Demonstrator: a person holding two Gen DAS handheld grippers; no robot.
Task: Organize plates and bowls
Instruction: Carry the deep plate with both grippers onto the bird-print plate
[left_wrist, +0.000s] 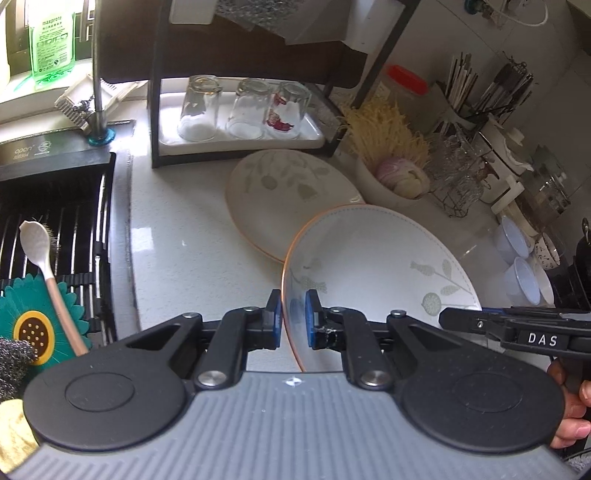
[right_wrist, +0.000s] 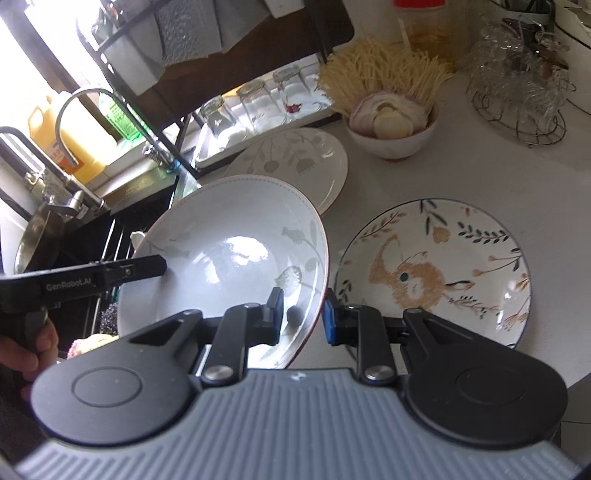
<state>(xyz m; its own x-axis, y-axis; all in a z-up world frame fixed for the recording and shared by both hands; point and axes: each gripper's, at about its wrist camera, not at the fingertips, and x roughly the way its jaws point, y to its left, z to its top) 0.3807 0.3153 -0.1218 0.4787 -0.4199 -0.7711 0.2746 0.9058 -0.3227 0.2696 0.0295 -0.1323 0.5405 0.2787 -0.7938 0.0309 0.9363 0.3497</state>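
A white deep plate with a grey leaf pattern and a red-brown rim (left_wrist: 380, 266) (right_wrist: 229, 251) is held tilted above the counter. My left gripper (left_wrist: 293, 317) is shut on its left rim. My right gripper (right_wrist: 303, 314) straddles the opposite rim; its jaws stand a little apart around the edge, and I cannot tell whether they pinch it. A second leaf-pattern plate (left_wrist: 280, 195) (right_wrist: 295, 158) lies flat on the counter behind. A plate with an orange rabbit drawing (right_wrist: 436, 269) lies flat to the right.
A black sink rack (left_wrist: 55, 229) with a spoon and sponges is at the left. A tray with three upturned glasses (left_wrist: 240, 110) stands at the back. A bowl of garlic and onion (right_wrist: 391, 125), a wire basket of glassware (right_wrist: 517, 96) and a utensil holder (left_wrist: 480, 96) stand at the right.
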